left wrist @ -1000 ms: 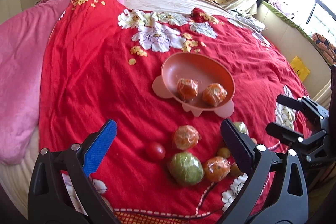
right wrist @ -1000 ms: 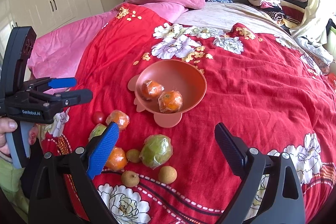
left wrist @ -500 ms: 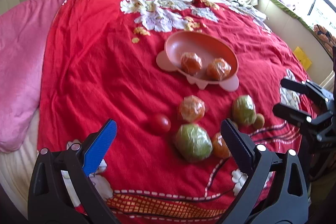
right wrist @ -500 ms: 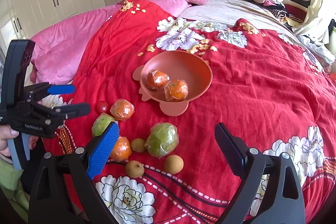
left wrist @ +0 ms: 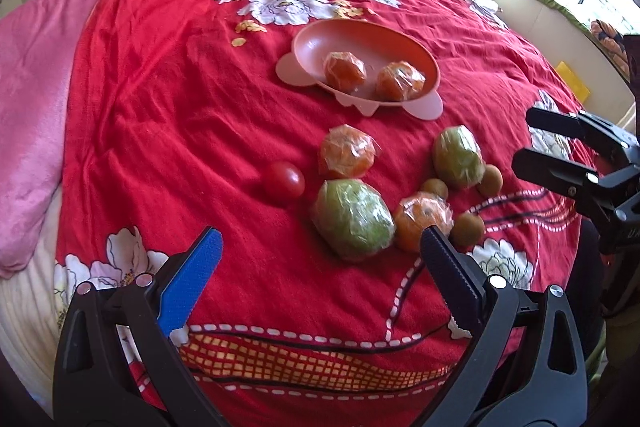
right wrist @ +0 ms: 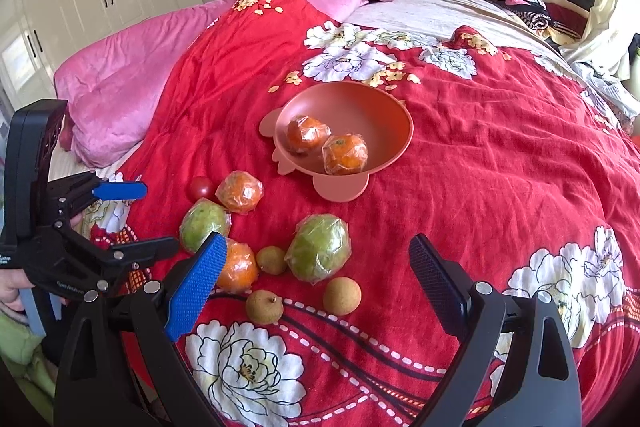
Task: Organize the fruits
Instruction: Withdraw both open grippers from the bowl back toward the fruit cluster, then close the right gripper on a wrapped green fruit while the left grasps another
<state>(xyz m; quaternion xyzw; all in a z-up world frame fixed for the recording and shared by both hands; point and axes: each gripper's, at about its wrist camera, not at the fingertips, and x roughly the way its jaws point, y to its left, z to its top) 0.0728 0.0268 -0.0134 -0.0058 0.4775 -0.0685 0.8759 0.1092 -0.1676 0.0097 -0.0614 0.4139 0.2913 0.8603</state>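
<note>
Above the loose fruit on the bed (right wrist: 500,155), both grippers, left gripper (left wrist: 320,247) and right gripper (right wrist: 316,259), are being held with fingers spread wide and empty, presumably so wrapped pieces can be transferred into the bowl (right wrist: 384,107).

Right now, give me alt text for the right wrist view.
A pink bowl holding two wrapped oranges sits on a red floral bedspread, with loose fruit nearer the camera. The open right hand-held gripper frames the bottom.
</note>
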